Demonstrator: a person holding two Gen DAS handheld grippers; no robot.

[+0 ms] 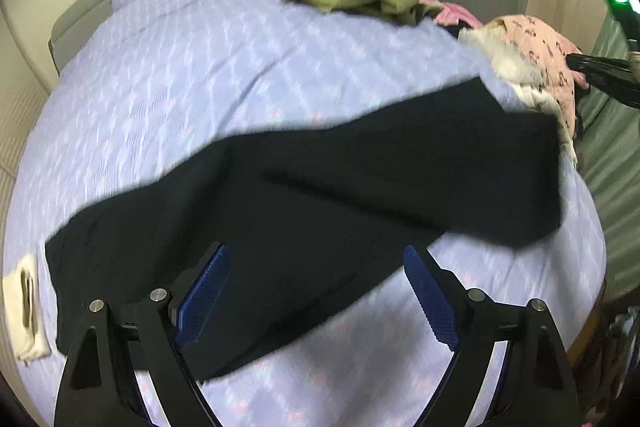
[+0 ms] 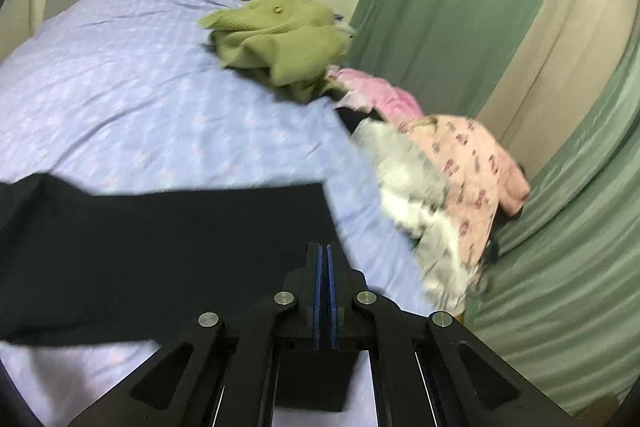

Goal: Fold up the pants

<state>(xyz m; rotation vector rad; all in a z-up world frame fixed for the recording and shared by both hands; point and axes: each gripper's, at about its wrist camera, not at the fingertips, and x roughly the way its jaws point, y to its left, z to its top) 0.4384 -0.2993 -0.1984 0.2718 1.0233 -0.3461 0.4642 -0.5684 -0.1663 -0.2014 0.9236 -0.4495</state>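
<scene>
A: Progress on the fold?

B: Partial, by my reading. The black pants (image 1: 304,187) lie spread across the near part of the bed (image 1: 168,59), one leg reaching toward the right edge by the clothes pile (image 1: 532,63). Further folds appear outstanding.

A: Jaws?

B: Left gripper (image 1: 316,291) jaws released wide, above the pants, nothing between them. Right gripper (image 2: 325,287) jaws clenched together, empty.

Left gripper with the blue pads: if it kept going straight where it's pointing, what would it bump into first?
Most likely the dark pants spread on the bed. The left gripper is open and aimed down at them, with nothing visible in between, though depth is hard to judge.
</scene>
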